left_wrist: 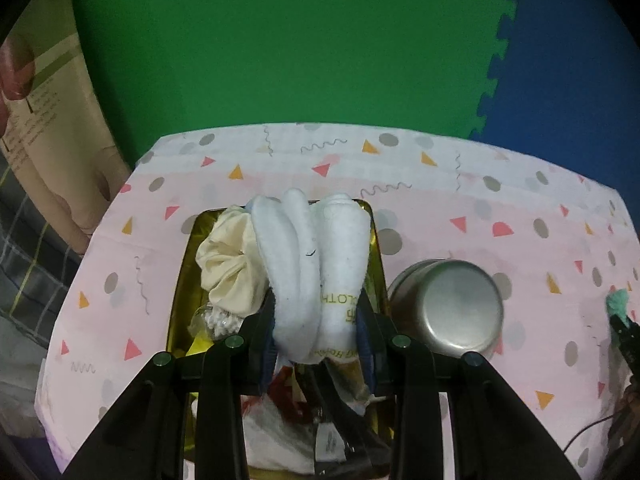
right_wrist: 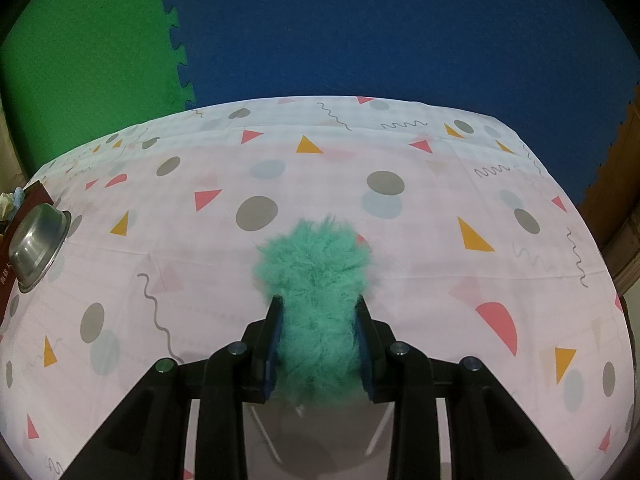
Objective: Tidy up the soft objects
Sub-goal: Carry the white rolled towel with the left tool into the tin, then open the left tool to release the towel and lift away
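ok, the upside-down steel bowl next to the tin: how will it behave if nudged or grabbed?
The steel bowl looks rigid and smooth, so pads would probably slip on its curved wall. It sits rim-down on the tablecloth, so a nudge likely slides it rather than tipping it. Probably light: it appears thin-walled.

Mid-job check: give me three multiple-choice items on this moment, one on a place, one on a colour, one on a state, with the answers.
1. The steel bowl sits where, relative to the gold tin, in the left wrist view?
A. right of it
B. inside it
C. left of it

2. What colour is the fluffy item in the right gripper?
A. pink
B. teal green
C. yellow

3. The left gripper is:
A. open and empty
B. shut on the cream scrunchie
C. shut on the white socks

Answers: 1 A, the bowl lies upside down just beside the tin's right wall. 2 B, teal fur bulges between the pads. 3 C, both pads press the socks.
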Tool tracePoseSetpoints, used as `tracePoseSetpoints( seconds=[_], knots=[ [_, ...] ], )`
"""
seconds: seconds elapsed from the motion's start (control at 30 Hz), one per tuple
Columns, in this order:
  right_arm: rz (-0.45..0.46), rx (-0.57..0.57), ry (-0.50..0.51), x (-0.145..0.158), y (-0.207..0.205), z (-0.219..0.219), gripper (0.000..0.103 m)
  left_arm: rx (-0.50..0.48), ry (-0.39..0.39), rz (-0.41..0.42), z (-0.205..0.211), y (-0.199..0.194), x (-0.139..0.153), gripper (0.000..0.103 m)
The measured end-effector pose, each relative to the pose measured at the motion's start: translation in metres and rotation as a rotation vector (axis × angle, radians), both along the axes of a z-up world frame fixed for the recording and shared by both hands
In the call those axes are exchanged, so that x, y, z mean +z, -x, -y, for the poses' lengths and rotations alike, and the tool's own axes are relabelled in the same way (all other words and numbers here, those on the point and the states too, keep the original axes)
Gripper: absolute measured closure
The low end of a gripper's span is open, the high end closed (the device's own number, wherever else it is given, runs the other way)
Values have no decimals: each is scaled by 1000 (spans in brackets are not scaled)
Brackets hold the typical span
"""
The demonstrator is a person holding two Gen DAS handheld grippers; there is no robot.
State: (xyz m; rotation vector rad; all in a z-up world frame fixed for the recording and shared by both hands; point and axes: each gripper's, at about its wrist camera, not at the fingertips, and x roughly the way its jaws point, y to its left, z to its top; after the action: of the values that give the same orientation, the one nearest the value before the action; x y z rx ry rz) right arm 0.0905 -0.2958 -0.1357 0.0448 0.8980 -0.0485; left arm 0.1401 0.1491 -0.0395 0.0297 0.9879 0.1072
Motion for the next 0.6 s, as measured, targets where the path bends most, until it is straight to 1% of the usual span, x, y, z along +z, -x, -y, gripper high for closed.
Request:
tracePoseSetpoints(
  seconds=[0.23,0.43,0.6],
  knots=[
    [0,0,1,0,0,0,70,-10,-7,-36,4,-21,-22,72],
    [0,0,1,0,0,0,70,4,-20,-61,2,-36,-37,71],
    [0,0,1,0,0,0,70,-6,-43,-72,4,-39,-43,64]
  ],
)
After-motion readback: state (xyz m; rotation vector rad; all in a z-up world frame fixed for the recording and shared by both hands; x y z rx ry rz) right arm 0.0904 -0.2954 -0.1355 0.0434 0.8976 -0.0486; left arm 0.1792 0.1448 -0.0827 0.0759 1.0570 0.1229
